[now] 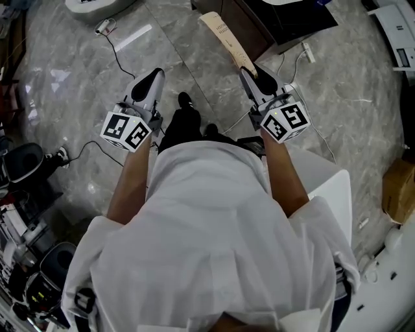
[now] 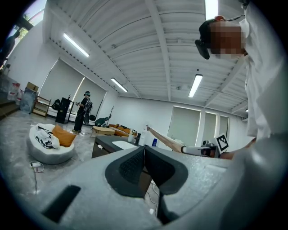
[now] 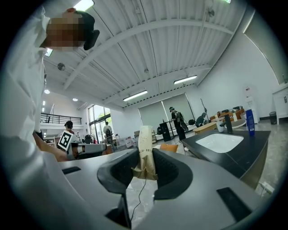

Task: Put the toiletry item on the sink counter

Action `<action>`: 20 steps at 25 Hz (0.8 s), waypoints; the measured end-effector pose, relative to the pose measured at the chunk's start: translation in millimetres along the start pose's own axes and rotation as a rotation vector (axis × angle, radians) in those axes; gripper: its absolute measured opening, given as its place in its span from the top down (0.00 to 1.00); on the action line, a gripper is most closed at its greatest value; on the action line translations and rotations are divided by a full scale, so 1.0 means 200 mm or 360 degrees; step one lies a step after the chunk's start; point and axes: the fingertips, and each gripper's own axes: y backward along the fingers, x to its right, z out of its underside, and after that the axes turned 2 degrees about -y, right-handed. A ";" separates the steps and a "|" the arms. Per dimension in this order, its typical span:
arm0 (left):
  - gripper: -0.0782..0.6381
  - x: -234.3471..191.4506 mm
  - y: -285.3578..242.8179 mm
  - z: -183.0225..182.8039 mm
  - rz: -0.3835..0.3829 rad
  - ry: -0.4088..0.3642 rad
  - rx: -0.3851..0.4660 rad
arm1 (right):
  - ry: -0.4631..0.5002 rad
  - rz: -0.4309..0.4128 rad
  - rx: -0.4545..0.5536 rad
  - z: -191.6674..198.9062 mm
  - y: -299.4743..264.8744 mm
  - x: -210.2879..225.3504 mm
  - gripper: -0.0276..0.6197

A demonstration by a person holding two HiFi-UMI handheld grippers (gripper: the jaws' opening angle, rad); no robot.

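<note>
Fingers of right gripper on tube, sink beyond

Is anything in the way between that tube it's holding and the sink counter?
Nothing visible is. The right gripper clamps the tan tube, and the dark sink counter lies off to its right with no object between them.

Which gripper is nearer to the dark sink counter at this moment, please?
Right. The right gripper, shut on the beige tube, sits just short of the sink counter; the left gripper, shut and empty, is farther off to the left over the floor.
</note>
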 end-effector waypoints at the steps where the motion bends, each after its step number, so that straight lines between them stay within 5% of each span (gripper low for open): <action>1: 0.87 -0.04 -0.02 0.00 0.0003 0.0007 0.0006 | 0.0007 0.0010 -0.0002 -0.01 -0.04 0.02 0.80; 20: 0.87 -1.04 -0.74 -0.37 0.0150 0.0014 0.0075 | 0.0068 0.0128 0.0032 -0.36 -1.15 0.49 0.80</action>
